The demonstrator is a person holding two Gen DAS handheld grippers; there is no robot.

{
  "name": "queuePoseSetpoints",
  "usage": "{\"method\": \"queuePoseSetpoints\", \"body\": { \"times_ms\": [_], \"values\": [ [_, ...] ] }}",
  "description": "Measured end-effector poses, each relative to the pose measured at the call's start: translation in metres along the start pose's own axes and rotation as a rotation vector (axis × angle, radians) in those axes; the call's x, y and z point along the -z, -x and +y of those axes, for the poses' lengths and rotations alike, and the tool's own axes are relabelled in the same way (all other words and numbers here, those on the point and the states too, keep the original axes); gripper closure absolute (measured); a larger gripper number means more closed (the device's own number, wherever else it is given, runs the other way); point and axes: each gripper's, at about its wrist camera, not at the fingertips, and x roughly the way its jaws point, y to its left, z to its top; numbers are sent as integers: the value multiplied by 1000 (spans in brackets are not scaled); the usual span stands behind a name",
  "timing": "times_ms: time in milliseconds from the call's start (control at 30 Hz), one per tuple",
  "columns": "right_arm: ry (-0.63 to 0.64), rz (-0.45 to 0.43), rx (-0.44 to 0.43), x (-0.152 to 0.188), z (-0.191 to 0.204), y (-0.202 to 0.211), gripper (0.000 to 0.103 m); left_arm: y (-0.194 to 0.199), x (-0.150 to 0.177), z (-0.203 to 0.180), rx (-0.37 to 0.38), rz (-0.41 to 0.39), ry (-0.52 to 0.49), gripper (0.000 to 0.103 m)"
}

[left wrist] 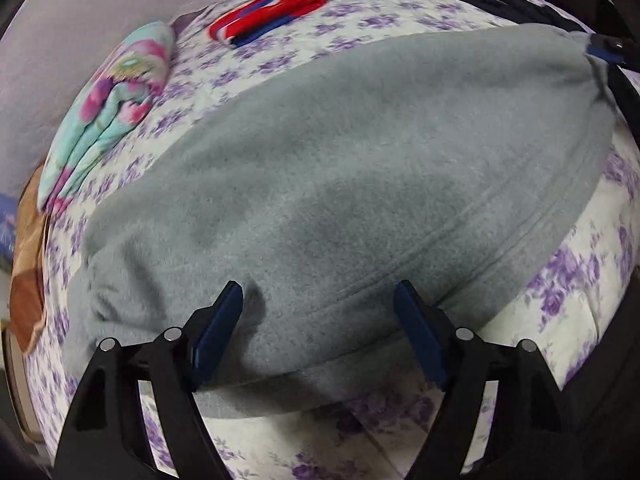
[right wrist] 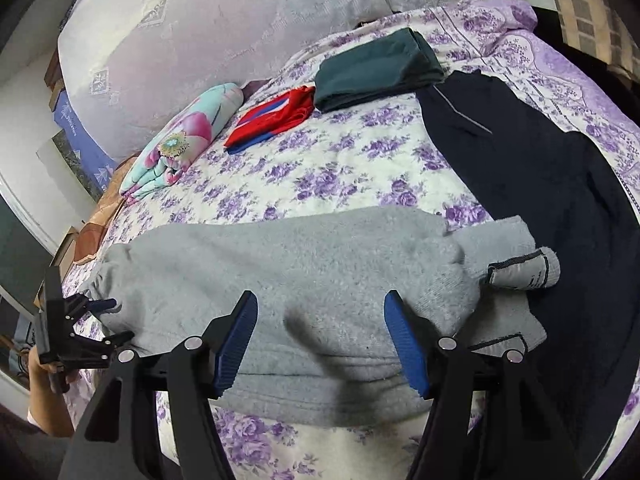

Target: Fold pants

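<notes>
Two close views (shared grey pants [left wrist: 340,200])

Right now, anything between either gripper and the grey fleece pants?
Nothing visible. Left gripper and right gripper both hang open directly over the grey fleece pants. The dark navy garment lies beside the cuffs, off to the side.

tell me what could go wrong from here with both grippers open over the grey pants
1. The cuffs lie uneven, one leg end offset from the other, so folding now may lock in a crooked edge.
2. The grey pants reach the bed's near edge; a careless tug could drag them off.
3. The dark garment lies right beside the cuffs, so the right hand-held gripper might pinch it too.
</notes>
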Motion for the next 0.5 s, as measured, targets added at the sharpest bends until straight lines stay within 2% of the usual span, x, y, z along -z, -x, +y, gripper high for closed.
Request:
{"method": "queuePoseSetpoints", "body": {
  "times_ms": [167,300,500],
  "values": [
    [9,13,-8,-6,4,-11,36,12,6,2,78,-8,-44,28],
    [23,31,-24,-11,14,-24,36,4,11,-4,54,-2,-92,26],
    [47,38,-32,-13,27,-28,35,-10,0,10,95,-5,-76,39]
  ]
}}
